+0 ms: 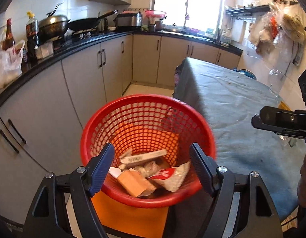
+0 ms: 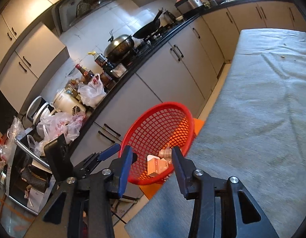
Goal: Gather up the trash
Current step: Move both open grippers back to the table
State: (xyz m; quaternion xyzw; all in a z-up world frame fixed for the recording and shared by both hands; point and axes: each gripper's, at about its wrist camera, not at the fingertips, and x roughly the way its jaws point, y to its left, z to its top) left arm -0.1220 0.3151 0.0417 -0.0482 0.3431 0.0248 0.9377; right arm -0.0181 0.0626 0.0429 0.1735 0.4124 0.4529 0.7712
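Basket (image 1: 148, 119) dead ahead and below the left gripper (image 1: 152, 161), jaws wide apart, empty, framing the rim; inside lie a carton (image 1: 136, 182), a long flat box (image 1: 145, 156) set crosswise, and a wrapper (image 1: 170, 175). Right gripper (image 2: 152, 159) comes in from the table (image 2: 252, 119) side, jaws parted, nothing between, trash already in. Left hand looks nearer.
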